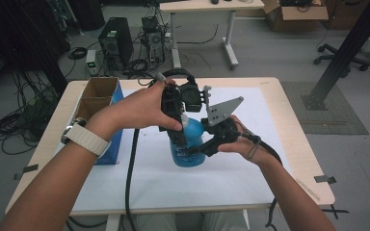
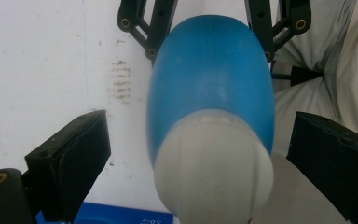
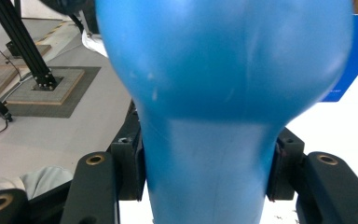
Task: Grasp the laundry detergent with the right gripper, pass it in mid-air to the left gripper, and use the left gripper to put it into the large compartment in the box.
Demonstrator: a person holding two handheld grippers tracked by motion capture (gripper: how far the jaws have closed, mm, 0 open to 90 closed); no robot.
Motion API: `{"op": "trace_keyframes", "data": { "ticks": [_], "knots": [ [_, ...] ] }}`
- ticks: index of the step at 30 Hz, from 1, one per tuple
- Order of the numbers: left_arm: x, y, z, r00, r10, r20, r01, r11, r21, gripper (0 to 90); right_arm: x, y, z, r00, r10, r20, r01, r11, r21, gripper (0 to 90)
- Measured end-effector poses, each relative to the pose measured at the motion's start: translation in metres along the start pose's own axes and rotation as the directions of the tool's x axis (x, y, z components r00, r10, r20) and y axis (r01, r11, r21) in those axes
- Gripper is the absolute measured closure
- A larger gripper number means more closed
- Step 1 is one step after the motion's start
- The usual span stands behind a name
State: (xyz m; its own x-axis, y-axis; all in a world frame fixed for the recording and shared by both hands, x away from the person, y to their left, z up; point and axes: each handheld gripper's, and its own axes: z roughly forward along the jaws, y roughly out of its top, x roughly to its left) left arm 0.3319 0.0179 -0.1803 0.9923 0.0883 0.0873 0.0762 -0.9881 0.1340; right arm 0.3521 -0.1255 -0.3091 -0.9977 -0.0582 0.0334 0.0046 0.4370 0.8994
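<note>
A blue bottle with a white cap stands upright on the white mat at the table's middle. My right gripper comes in from the right and is shut on it. In the right gripper view both pads press the narrow waist of the bottle. My left gripper points down over the bottle's top. In the left gripper view the white cap lies between the open jaws of the left gripper, and each pad stands apart from it.
An open-topped blue cardboard box stands on the table's left side, close to the left forearm. The white mat covers most of the wooden table. On the floor beyond the table are a computer tower and cables.
</note>
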Motion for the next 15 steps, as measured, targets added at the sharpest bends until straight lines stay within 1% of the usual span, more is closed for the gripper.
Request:
{"op": "trace_keyframes", "data": {
  "ticks": [8, 15],
  "knots": [
    [0.0011, 0.0015, 0.0019, 0.9999, 0.011, 0.002, -0.011, 0.9999, -0.002, 9.3, -0.0004, -0.0001, -0.0014, 1.0, 0.001, 0.003, -0.001, 1.0, 0.001, 44.2],
    [0.0022, 0.0018, 0.0032, 0.9999, 0.011, 0.004, -0.011, 0.9999, 0.002, 12.4, -0.0003, -0.0001, -0.0018, 1.0, 0.0, 0.003, 0.0, 1.0, 0.001, 44.2]
  ]
}}
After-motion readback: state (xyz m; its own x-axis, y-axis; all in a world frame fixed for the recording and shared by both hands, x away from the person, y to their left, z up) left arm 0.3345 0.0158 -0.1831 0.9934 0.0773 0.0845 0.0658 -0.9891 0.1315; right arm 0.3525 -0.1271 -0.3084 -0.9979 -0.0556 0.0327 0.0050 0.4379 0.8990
